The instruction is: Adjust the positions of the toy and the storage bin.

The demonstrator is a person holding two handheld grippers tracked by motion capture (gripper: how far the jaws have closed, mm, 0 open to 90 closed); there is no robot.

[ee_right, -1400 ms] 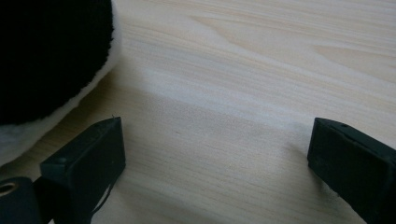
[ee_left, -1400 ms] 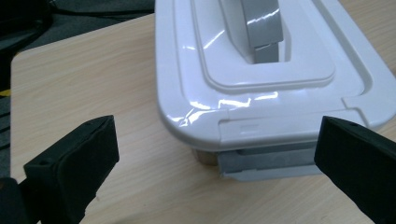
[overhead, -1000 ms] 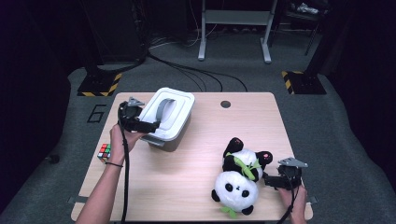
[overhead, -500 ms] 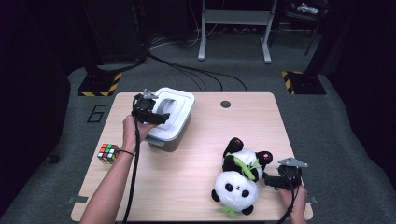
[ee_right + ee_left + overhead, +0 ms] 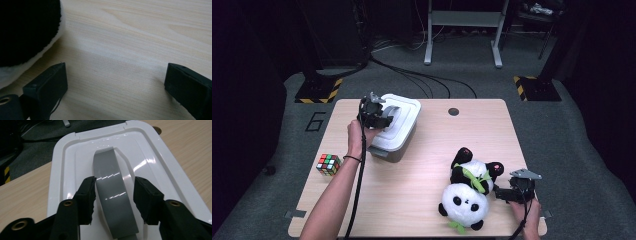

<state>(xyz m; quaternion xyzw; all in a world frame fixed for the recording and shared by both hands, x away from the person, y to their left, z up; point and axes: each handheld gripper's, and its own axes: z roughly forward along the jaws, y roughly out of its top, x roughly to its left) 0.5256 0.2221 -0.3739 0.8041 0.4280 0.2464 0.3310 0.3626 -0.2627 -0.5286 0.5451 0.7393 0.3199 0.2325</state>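
Up close | left gripper [image 5: 114,195] straddles grey handle [image 5: 113,192] | right pad gapped

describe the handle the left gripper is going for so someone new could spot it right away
On the wooden table, look to the far left part for the white-lidded box. Along the middle of its lid runs a grey arched handle, between the left gripper jaws, which have just been closing. It is the lid's one grey strip, glossy among white.

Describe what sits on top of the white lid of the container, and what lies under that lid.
On the white lid sits a grey handle, with the left hand-held gripper straddling it, jaws just closing. The lid covers the container, so its inside cannot be seen.
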